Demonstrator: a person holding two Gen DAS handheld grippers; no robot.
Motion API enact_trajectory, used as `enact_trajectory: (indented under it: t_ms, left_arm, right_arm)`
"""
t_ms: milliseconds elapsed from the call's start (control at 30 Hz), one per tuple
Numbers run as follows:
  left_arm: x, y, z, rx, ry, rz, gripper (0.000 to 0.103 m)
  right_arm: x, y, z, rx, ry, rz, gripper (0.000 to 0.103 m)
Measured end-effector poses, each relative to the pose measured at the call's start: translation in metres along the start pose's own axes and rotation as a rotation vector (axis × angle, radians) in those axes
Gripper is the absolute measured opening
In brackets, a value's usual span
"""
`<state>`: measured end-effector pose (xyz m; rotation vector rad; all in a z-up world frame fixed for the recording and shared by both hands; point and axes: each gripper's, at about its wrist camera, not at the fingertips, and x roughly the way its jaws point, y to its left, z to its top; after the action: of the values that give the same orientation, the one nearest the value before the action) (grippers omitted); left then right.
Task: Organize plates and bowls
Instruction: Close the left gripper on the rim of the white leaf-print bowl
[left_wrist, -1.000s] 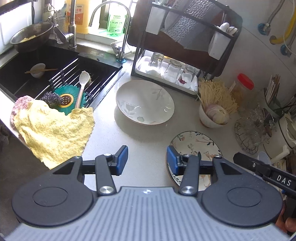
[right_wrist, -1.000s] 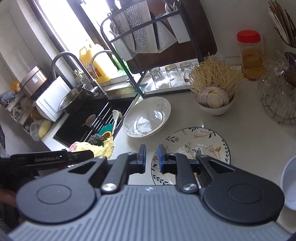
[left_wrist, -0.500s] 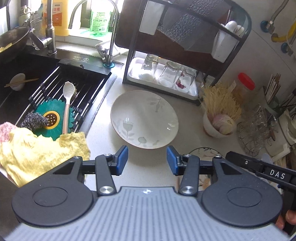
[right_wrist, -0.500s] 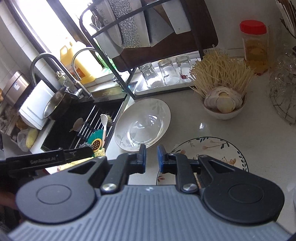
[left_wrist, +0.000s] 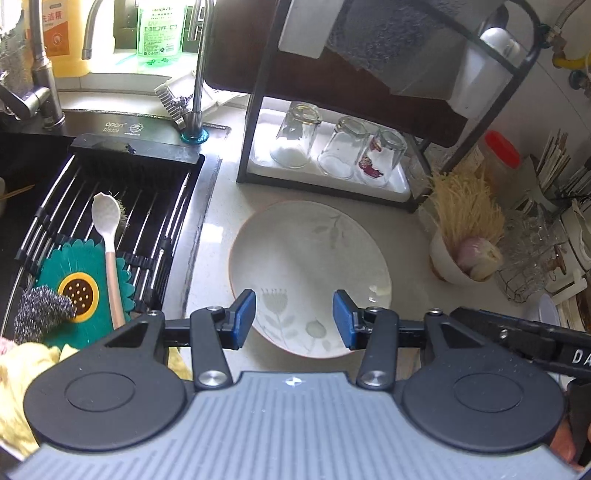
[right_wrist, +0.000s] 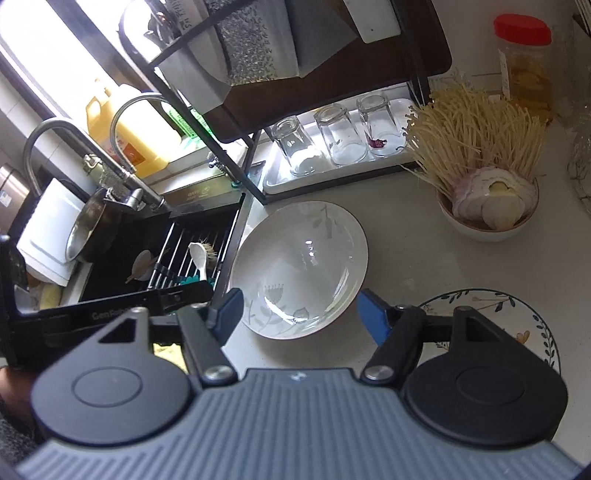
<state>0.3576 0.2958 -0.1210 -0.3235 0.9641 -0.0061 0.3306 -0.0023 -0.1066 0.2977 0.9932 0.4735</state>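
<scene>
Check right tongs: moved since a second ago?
Yes. The right tongs opened wide and advanced toward the rack, now framing the white bowl.

Left tongs (left_wrist: 294, 319) spread wide with blue pads apart and nothing between them, right tongs (right_wrist: 300, 317) likewise wide apart and empty, both held side by side, tilted downward, aloft.

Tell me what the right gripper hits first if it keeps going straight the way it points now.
Most likely the white bowl on the counter. The right gripper is open and the bowl's near rim sits between its fingers. How far above the rim it is cannot be judged.
</scene>
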Motion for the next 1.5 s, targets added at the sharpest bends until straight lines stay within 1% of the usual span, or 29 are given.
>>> enact_trajectory:
  t_ms: [67, 167, 300, 400, 533, 700, 767, 800, 833, 900, 967, 1000, 1033, 1067, 1133, 1200, 1233, 1267, 1367, 1400, 1433, 1500]
  left_arm:
    - [0.014, 0.011, 0.006, 0.001, 0.021, -0.008, 0.052]
    - [0.033, 0.022, 0.013, -0.003, 0.049, -0.022, 0.052]
    - [0.052, 0.031, 0.018, -0.025, 0.065, -0.034, 0.052]
    - [0.067, 0.039, 0.024, -0.031, 0.085, -0.03, 0.052]
    - [0.082, 0.052, 0.031, -0.017, 0.126, -0.067, 0.051]
    - [0.096, 0.063, 0.037, -0.002, 0.151, -0.099, 0.051]
    - [0.101, 0.066, 0.038, -0.012, 0.155, -0.103, 0.048]
    - [0.104, 0.067, 0.039, -0.018, 0.161, -0.103, 0.046]
    - [0.107, 0.068, 0.039, -0.021, 0.166, -0.105, 0.042]
    - [0.111, 0.07, 0.04, -0.028, 0.174, -0.109, 0.039]
    - [0.115, 0.072, 0.041, -0.035, 0.187, -0.113, 0.034]
    - [0.117, 0.073, 0.042, -0.041, 0.193, -0.111, 0.032]
    - [0.117, 0.074, 0.043, -0.05, 0.196, -0.105, 0.028]
    - [0.117, 0.075, 0.044, -0.052, 0.188, -0.101, 0.026]
    - [0.116, 0.074, 0.047, -0.034, 0.173, -0.081, 0.024]
    - [0.117, 0.074, 0.047, -0.03, 0.172, -0.083, 0.022]
    - [0.118, 0.075, 0.047, -0.037, 0.175, -0.088, 0.021]
    - [0.118, 0.075, 0.047, -0.035, 0.176, -0.09, 0.019]
    - [0.119, 0.073, 0.046, -0.018, 0.177, -0.093, 0.019]
    - [0.12, 0.073, 0.046, -0.019, 0.178, -0.097, 0.019]
    - [0.121, 0.074, 0.045, -0.02, 0.178, -0.102, 0.019]
    - [0.124, 0.074, 0.046, -0.028, 0.181, -0.108, 0.019]
  right_arm:
    - [0.008, 0.002, 0.002, -0.011, -0.022, -0.017, 0.071]
    - [0.025, 0.002, 0.007, -0.014, -0.028, -0.05, 0.07]
    - [0.048, -0.008, 0.014, 0.056, 0.005, -0.084, 0.07]
    - [0.066, -0.013, 0.015, 0.084, 0.04, -0.14, 0.07]
    - [0.083, -0.015, 0.015, 0.096, 0.067, -0.193, 0.07]
    - [0.098, -0.022, 0.017, 0.133, 0.08, -0.222, 0.068]
    - [0.104, -0.023, 0.017, 0.136, 0.089, -0.236, 0.063]
    - [0.107, -0.023, 0.017, 0.141, 0.096, -0.244, 0.059]
    - [0.109, -0.024, 0.017, 0.15, 0.1, -0.253, 0.057]
    - [0.113, -0.022, 0.018, 0.12, 0.1, -0.286, 0.056]
    - [0.117, -0.022, 0.02, 0.101, 0.105, -0.306, 0.056]
    - [0.119, -0.023, 0.022, 0.113, 0.111, -0.303, 0.056]
    - [0.121, -0.024, 0.023, 0.121, 0.116, -0.3, 0.056]
    - [0.122, -0.024, 0.024, 0.123, 0.118, -0.297, 0.054]
    - [0.124, -0.022, 0.026, 0.096, 0.118, -0.294, 0.052]
    - [0.128, -0.023, 0.027, 0.084, 0.129, -0.293, 0.052]
    - [0.132, -0.025, 0.026, 0.092, 0.14, -0.288, 0.05]
    - [0.134, -0.027, 0.026, 0.101, 0.149, -0.288, 0.044]
    - [0.138, -0.03, 0.027, 0.096, 0.151, -0.287, 0.04]
    - [0.138, -0.031, 0.027, 0.098, 0.151, -0.283, 0.037]
    - [0.139, -0.032, 0.028, 0.098, 0.152, -0.273, 0.028]
    - [0.141, -0.031, 0.029, 0.085, 0.151, -0.255, 0.025]
